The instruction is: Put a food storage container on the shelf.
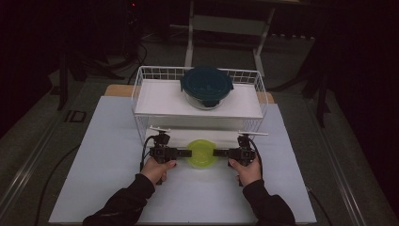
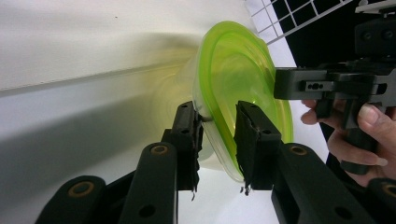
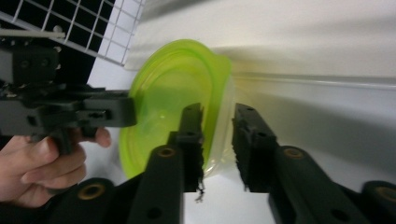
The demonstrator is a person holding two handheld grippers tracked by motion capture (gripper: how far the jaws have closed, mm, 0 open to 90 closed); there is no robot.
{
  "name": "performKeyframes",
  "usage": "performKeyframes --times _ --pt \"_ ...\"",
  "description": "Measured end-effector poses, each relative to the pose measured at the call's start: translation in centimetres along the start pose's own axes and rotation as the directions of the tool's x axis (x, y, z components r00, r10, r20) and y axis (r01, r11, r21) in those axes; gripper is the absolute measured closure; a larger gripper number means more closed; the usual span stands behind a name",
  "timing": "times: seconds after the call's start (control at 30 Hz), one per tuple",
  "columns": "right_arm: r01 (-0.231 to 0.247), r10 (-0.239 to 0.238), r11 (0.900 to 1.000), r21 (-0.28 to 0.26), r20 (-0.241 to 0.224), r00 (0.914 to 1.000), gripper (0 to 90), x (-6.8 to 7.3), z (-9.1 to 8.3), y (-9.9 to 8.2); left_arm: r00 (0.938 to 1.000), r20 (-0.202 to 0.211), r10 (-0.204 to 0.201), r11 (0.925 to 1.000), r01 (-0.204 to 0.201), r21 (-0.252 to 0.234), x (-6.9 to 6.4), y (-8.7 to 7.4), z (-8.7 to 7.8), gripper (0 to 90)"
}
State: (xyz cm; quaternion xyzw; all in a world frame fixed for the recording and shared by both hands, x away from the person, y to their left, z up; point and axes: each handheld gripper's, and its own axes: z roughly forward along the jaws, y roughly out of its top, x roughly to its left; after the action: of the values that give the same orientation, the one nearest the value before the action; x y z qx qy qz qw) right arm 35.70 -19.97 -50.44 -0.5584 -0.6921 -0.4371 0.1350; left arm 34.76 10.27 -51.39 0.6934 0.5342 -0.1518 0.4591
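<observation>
The green-lidded container [image 1: 202, 153] rests on the surface [image 1: 108, 179] in front of the wire basket [image 1: 141, 94]. Left gripper [image 1: 188, 153] and right gripper [image 1: 215, 152] bracket it from opposite sides — a balanced two-handed hold. Gripper views show each pair of jaws straddling the lid rim — whether clamped cannot be told.

Right gripper [image 3: 217, 140] jaws apparently pinch green-lidded container [image 3: 173, 93] rim.
</observation>
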Motion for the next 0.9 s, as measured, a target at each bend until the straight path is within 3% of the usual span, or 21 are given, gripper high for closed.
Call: performKeyframes --times 0.33,0.47,0.63,0.9 --pt "0.033 -0.032 0.9983 0.049 -0.032 0.999 78.7 0.6 -0.4 -0.6 0.9999 0.002 -0.01 0.9998 0.01 0.018 -0.3 -0.2 -0.3 75.6" --pt "0.065 -0.065 0.996 0.06 -0.013 0.9978 80.1 1.3 -0.7 -0.9 1.0 0.003 -0.006 0.9996 0.006 0.028 -0.5 -0.5 -0.6 77.8" --pt "0.111 -0.111 0.9917 0.066 0.007 0.9937 81.5 2.1 -1.2 -1.4 0.9997 -0.004 0.023 0.9987 -0.022 0.045 -1.1 -0.9 -1.0 79.4" --pt "0.145 -0.144 0.9877 0.059 -0.008 0.9895 81.5 3.2 -2.5 -1.9 0.9979 0.005 0.064 0.9973 -0.064 0.035 -2.5 -1.4 -2.1 79.4"
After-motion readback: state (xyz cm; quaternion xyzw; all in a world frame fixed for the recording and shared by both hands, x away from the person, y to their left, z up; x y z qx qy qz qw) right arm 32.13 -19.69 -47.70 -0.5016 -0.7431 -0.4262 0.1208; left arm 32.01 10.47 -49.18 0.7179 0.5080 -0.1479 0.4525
